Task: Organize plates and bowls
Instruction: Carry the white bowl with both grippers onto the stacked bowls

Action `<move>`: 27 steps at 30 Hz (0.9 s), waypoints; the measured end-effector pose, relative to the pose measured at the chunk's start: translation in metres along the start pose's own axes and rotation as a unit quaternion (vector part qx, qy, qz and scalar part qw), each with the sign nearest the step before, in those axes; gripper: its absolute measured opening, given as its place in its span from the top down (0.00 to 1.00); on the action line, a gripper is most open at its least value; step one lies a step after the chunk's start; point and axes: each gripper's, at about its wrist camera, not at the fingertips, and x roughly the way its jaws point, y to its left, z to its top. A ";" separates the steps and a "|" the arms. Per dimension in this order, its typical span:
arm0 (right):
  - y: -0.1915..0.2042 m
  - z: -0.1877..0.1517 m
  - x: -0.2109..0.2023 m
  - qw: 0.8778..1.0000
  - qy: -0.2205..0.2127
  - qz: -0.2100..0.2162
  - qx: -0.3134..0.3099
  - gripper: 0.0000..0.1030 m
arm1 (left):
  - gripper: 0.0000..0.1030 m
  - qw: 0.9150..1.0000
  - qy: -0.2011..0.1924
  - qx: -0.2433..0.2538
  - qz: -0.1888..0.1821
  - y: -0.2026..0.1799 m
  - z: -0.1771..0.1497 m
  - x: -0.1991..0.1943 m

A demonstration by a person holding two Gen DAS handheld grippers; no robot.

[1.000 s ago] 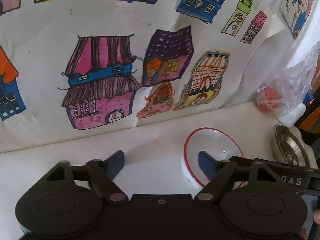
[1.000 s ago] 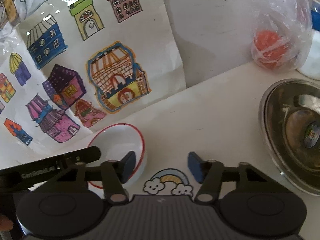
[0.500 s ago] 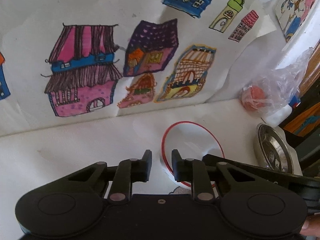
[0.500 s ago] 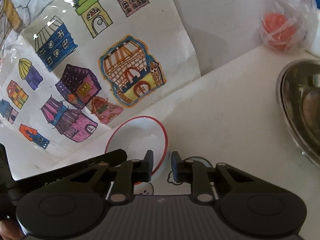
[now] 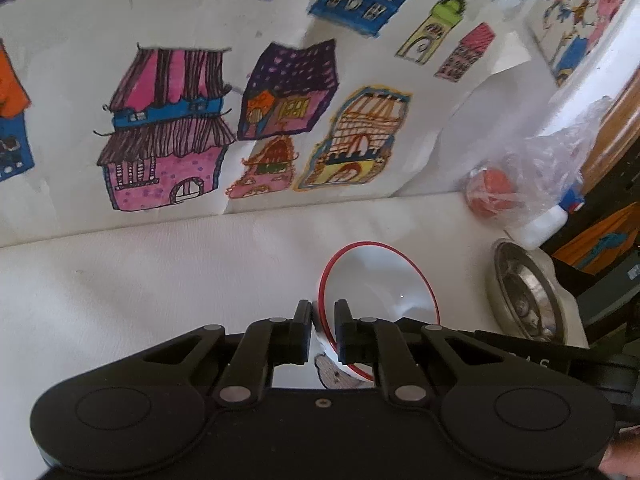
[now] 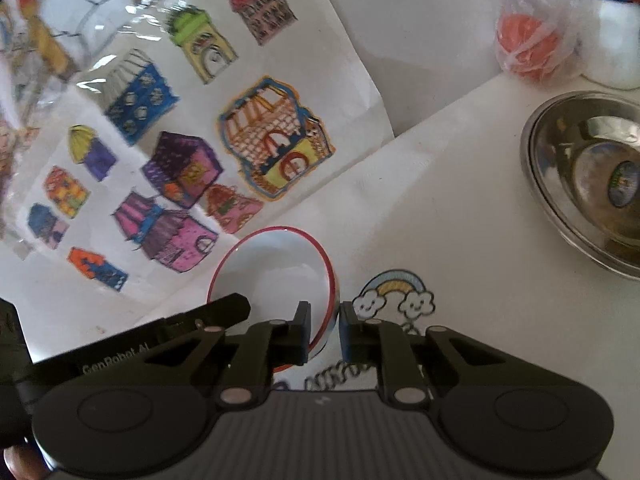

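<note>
White bowl with red rim (image 5: 378, 284) sits on the white table (image 5: 160, 272), near the front edge, just in front of the drawing sheet of coloured houses (image 5: 168, 120) propped behind it. Left tool (image 5: 323, 330) is narrow and closing, jaws pinching the bowl's near-left rim, one finger inside, one outside. Right tool (image 6: 325, 330) is narrow too, clamped on the bowl's right rim (image 6: 276, 276), rim between the pads. Steel bowl (image 6: 592, 184) stands well apart to the right on the table. Behind that, a clear plastic bag with something orange-red (image 6: 528, 46). Rainbow-and-clouds sticker (image 6: 394, 292) just beside the white bowl.
</note>
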 end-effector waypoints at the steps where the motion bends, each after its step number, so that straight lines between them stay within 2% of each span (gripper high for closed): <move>1: 0.004 -0.002 -0.008 1.000 -0.002 0.001 -0.002 0.84 | 0.88 1.000 -0.002 0.002 -0.003 -0.002 -0.001 -0.006; 8: 0.029 -0.018 -0.059 1.000 -0.021 0.006 -0.021 0.84 | 0.88 1.000 -0.018 0.020 -0.016 -0.017 -0.008 -0.052; 15: 0.042 -0.044 -0.097 0.999 -0.027 0.009 -0.033 0.84 | 0.88 0.999 -0.028 0.034 -0.028 -0.029 -0.029 -0.100; 21: 0.046 -0.080 -0.119 0.999 -0.031 0.012 -0.036 0.84 | 0.88 0.997 -0.035 0.056 -0.032 -0.036 -0.051 -0.133; 27: 0.050 -0.121 -0.132 0.999 -0.014 0.005 -0.049 0.83 | 0.88 0.997 -0.028 0.064 -0.040 -0.032 -0.088 -0.154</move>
